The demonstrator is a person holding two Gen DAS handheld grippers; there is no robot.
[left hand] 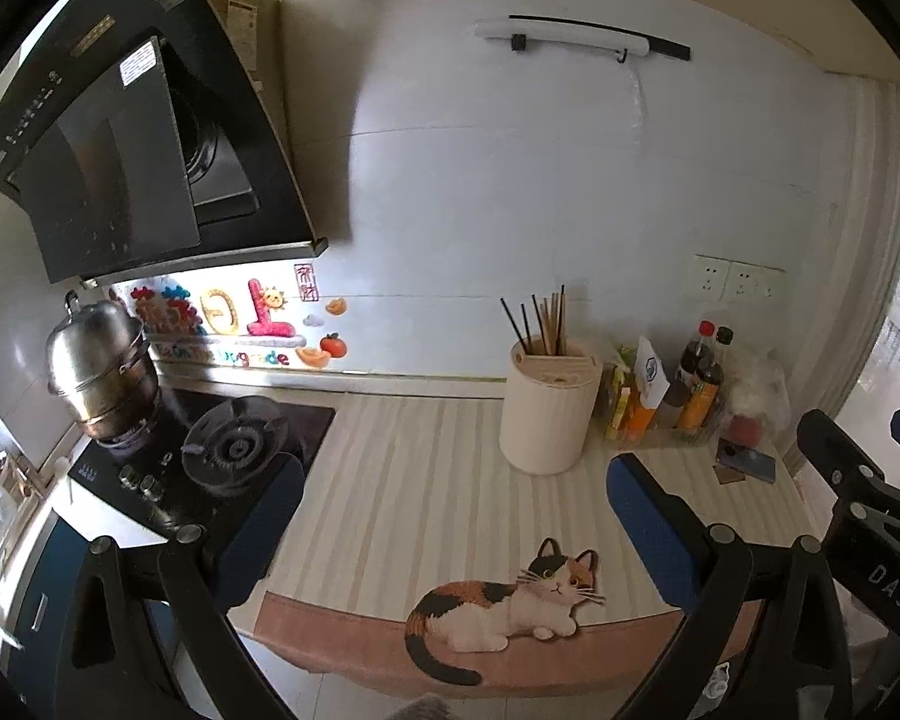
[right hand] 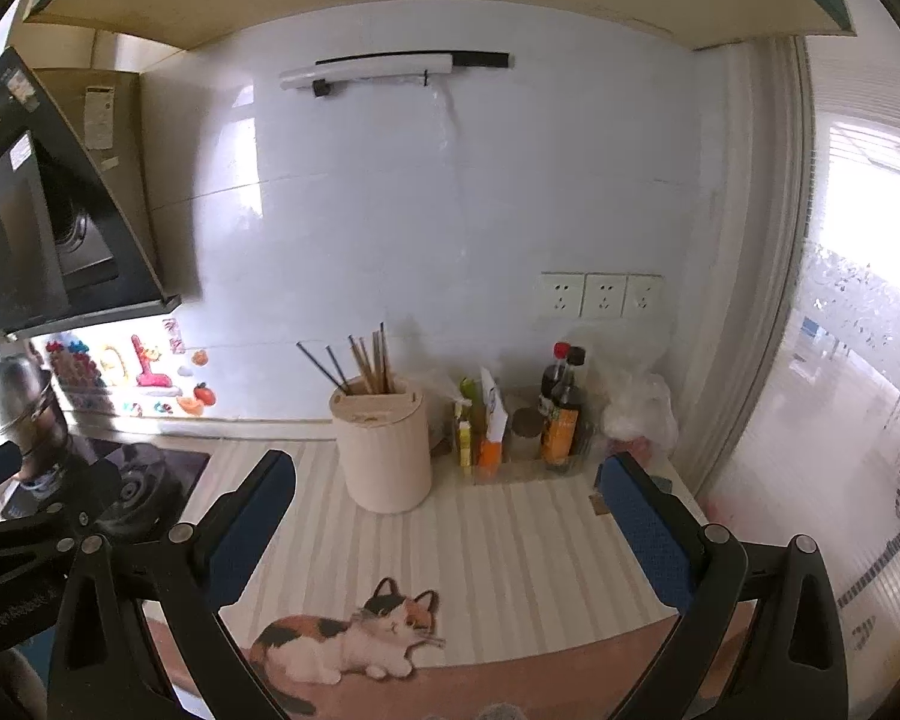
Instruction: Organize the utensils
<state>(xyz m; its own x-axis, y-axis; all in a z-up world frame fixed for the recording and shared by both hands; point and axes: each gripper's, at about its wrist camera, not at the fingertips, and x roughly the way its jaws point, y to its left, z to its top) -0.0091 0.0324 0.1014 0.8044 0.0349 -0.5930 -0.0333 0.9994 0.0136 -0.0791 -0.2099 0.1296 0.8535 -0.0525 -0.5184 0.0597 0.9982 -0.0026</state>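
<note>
**Two empty grippers, chopsticks already in the holder**

Both sets of jaws stand wide apart and hold nothing: left gripper (left hand: 456, 522) and right gripper (right hand: 447, 516) hover at the lower frame over the striped tabletop (left hand: 426, 468). Past them, centre right in the left view, the holder (left hand: 549, 414) stands upright with chopsticks (left hand: 543, 321) in it. No loose utensils show, so the work looks either finished or not started.

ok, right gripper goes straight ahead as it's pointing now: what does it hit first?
Most likely the cream utensil holder with the chopsticks; it stands slightly left of centre between the open fingers of the right gripper. Only striped mat lies before it. Depth is uncertain.
</note>
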